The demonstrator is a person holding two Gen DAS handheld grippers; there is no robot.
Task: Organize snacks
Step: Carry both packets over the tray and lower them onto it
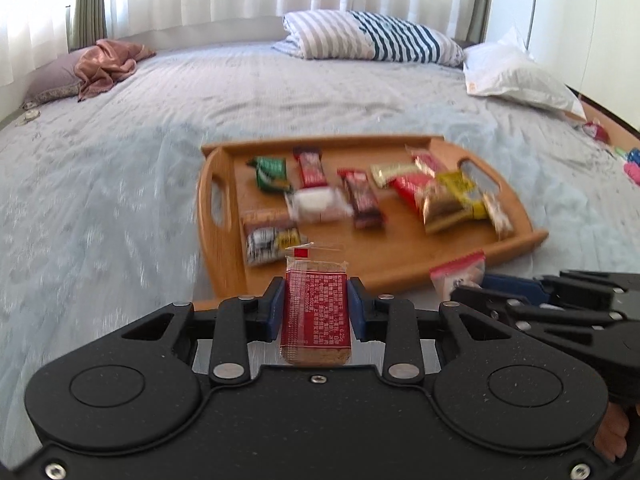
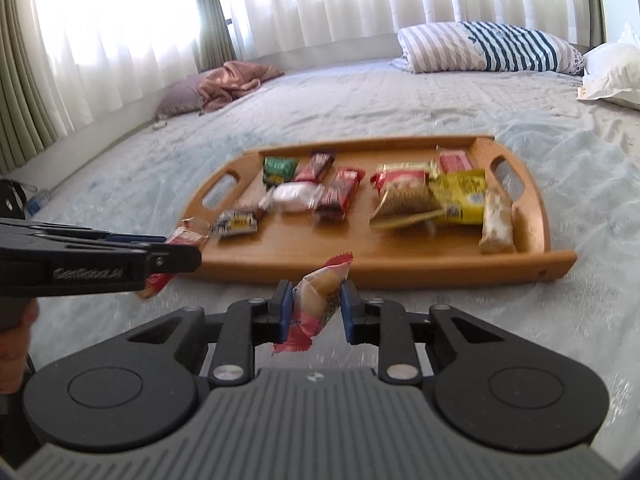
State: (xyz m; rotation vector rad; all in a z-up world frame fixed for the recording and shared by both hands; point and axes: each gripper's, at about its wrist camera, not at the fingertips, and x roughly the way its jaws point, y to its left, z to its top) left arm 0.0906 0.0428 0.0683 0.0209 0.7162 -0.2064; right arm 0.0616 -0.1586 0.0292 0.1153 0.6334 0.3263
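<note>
Each camera sits behind its own hand-held gripper, low over the bed, facing the curtained window; the left view meets the tray from its near left corner, close; the right view faces the tray's long side; both share tray, striped pillow and each other's gripper.

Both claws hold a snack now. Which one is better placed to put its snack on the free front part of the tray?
Probably right: the right claw with its pink-wrapped snack faces the wooden tray's bare front strip.
</note>
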